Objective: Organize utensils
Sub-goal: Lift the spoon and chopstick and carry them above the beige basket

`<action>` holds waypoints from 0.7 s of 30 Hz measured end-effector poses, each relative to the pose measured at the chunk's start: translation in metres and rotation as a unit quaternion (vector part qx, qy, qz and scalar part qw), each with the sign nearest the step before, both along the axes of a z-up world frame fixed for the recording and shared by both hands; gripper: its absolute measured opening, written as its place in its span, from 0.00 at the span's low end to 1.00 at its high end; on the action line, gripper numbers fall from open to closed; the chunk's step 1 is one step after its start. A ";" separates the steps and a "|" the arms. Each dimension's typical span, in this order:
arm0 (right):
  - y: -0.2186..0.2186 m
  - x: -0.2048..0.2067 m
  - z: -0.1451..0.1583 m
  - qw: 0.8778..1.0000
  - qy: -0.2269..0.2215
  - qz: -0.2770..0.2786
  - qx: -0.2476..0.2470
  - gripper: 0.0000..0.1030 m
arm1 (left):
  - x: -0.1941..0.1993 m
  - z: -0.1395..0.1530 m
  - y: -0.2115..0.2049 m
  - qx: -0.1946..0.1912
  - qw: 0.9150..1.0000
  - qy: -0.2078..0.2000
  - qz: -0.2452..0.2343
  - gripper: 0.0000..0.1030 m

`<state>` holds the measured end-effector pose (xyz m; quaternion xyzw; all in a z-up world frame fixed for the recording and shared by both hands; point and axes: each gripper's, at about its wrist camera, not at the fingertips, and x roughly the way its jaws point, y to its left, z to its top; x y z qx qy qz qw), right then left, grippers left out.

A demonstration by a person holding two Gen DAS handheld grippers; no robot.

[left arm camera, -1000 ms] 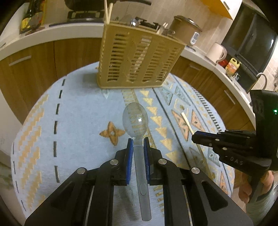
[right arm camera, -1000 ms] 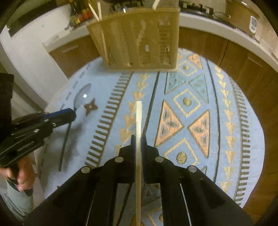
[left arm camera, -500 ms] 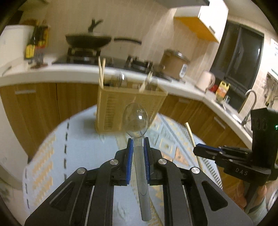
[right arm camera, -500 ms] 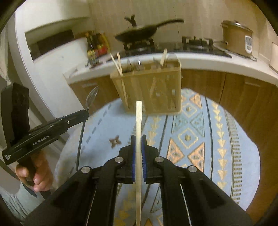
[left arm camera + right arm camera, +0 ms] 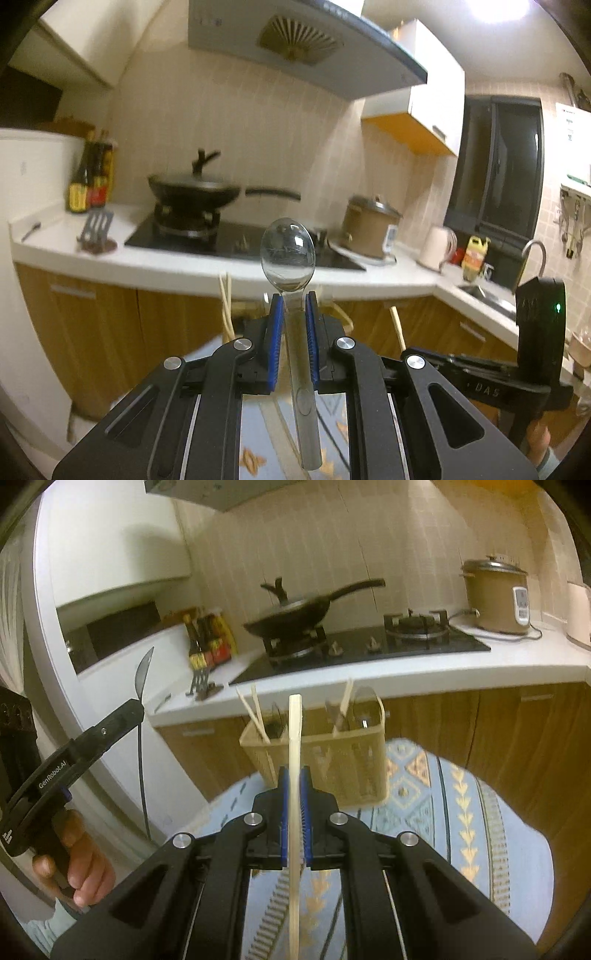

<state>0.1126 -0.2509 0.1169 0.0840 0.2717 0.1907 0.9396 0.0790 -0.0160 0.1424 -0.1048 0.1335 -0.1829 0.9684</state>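
My left gripper [image 5: 293, 297] is shut on a clear plastic spoon [image 5: 288, 254], bowl up and forward, handle running back between the blue pads. From the right wrist view the same spoon [image 5: 142, 672] sticks up from the left gripper [image 5: 137, 704] at the left. My right gripper [image 5: 294, 771] is shut on a pale wooden chopstick [image 5: 295, 720] that points forward. A tan slotted utensil basket [image 5: 325, 757] stands on the patterned mat ahead, with chopsticks and cutlery upright in it. In the left wrist view the basket is almost hidden behind the fingers.
A round blue patterned mat [image 5: 461, 812] covers the table. Behind runs a white kitchen counter [image 5: 406, 672] with a black wok [image 5: 291, 616] on the stove, a brown rice cooker [image 5: 495, 594] and sauce bottles [image 5: 205, 642]. A person's hand [image 5: 79, 864] grips the left handle.
Both grippers rose from just above the mat and tilted up toward level, carrying spoon and chopstick. The views now look across at the counter instead of down at the mat.
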 end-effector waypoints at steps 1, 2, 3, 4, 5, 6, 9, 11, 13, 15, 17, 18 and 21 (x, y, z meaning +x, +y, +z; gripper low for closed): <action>0.001 0.003 0.003 1.000 -0.006 -0.001 0.001 0.04 | 0.003 0.004 0.000 -0.001 1.000 -0.008 0.004 0.10; 0.003 0.005 0.006 1.000 -0.013 -0.001 0.000 0.04 | 0.004 0.007 0.001 -0.002 1.000 -0.014 0.007 0.10; 0.006 0.010 0.010 1.000 -0.022 -0.003 -0.001 0.04 | 0.007 0.010 0.001 -0.004 1.000 -0.021 0.010 0.10; 0.008 0.012 0.013 1.000 -0.027 -0.004 -0.002 0.04 | 0.010 0.014 0.001 -0.005 0.999 -0.029 0.014 0.10; 0.011 0.017 0.016 0.999 -0.036 -0.006 -0.006 0.04 | 0.013 0.017 0.000 -0.005 0.999 -0.036 0.016 0.10; 0.013 0.021 0.019 0.999 -0.041 -0.008 -0.008 0.04 | 0.018 0.020 -0.002 -0.004 0.999 -0.044 0.020 0.10; 0.020 0.033 0.025 0.998 -0.058 -0.012 -0.016 0.04 | 0.028 0.024 -0.006 -0.001 0.998 -0.060 0.025 0.10; 0.025 0.045 0.029 0.997 -0.070 -0.016 -0.021 0.04 | 0.036 0.024 -0.010 0.004 0.997 -0.071 0.029 0.10; 0.026 0.055 0.033 0.997 -0.077 -0.018 -0.017 0.04 | 0.045 0.021 -0.014 0.010 0.996 -0.080 0.034 0.10; 0.027 0.070 0.036 0.996 -0.083 -0.021 -0.007 0.04 | 0.055 0.017 -0.014 0.010 0.996 -0.080 0.036 0.10; 0.026 0.084 0.038 0.996 -0.085 -0.022 0.004 0.04 | 0.069 0.010 -0.012 0.003 0.997 -0.072 0.037 0.10; 0.026 0.091 0.039 0.996 -0.086 -0.023 0.011 0.04 | 0.075 0.007 -0.010 -0.001 0.997 -0.068 0.038 0.10; 0.024 0.111 0.041 0.996 -0.086 -0.022 0.027 0.04 | 0.094 0.000 -0.004 -0.008 0.997 -0.059 0.039 0.10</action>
